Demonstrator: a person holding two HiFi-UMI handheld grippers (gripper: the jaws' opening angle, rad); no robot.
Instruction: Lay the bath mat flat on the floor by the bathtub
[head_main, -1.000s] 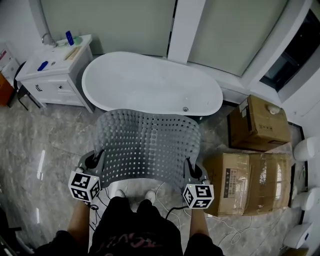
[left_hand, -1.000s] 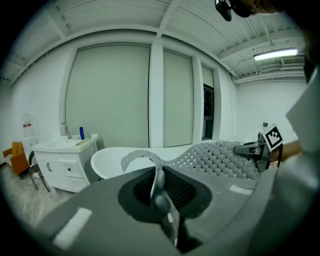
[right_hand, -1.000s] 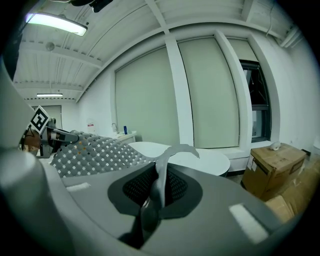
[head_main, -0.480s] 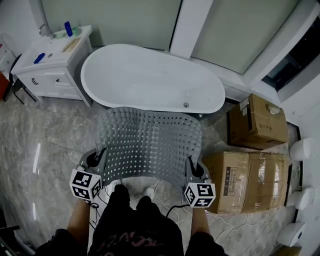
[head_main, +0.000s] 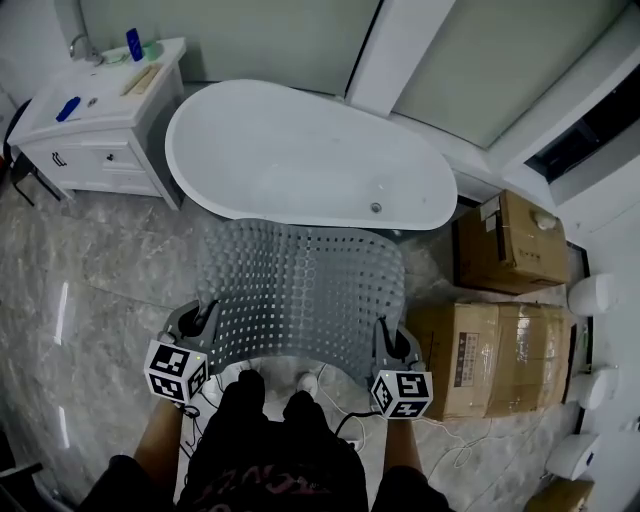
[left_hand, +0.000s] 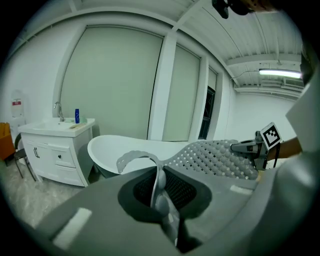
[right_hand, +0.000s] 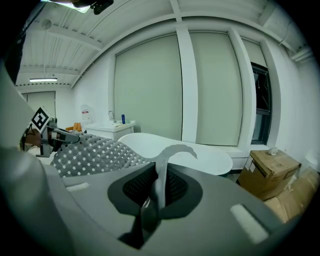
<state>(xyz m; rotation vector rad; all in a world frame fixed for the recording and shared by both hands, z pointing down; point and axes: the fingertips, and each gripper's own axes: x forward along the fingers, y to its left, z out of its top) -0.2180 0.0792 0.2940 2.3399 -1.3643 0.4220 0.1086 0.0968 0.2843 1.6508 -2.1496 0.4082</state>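
Observation:
A grey perforated bath mat (head_main: 300, 285) hangs stretched between my two grippers, above the marble floor (head_main: 100, 270) in front of the white bathtub (head_main: 300, 160). My left gripper (head_main: 207, 318) is shut on the mat's near left corner, and in the left gripper view the mat's edge (left_hand: 160, 182) is pinched between the jaws. My right gripper (head_main: 385, 336) is shut on the near right corner, where the mat's edge (right_hand: 161, 175) curls up from between the jaws. The mat's far edge bows toward the tub. My shoes (head_main: 305, 382) show under the mat.
A white vanity cabinet (head_main: 95, 140) with small items stands left of the tub. Cardboard boxes (head_main: 515, 245) (head_main: 490, 350) sit at the right, close to the mat's right side. Cables (head_main: 345, 425) trail on the floor by my feet. White rounded things (head_main: 590, 385) line the right edge.
Both grippers have carried the mat forward toward the bathtub and slightly lower. The tub and vanity now sit lower and nearer in the head view. The grip on both corners is unchanged.

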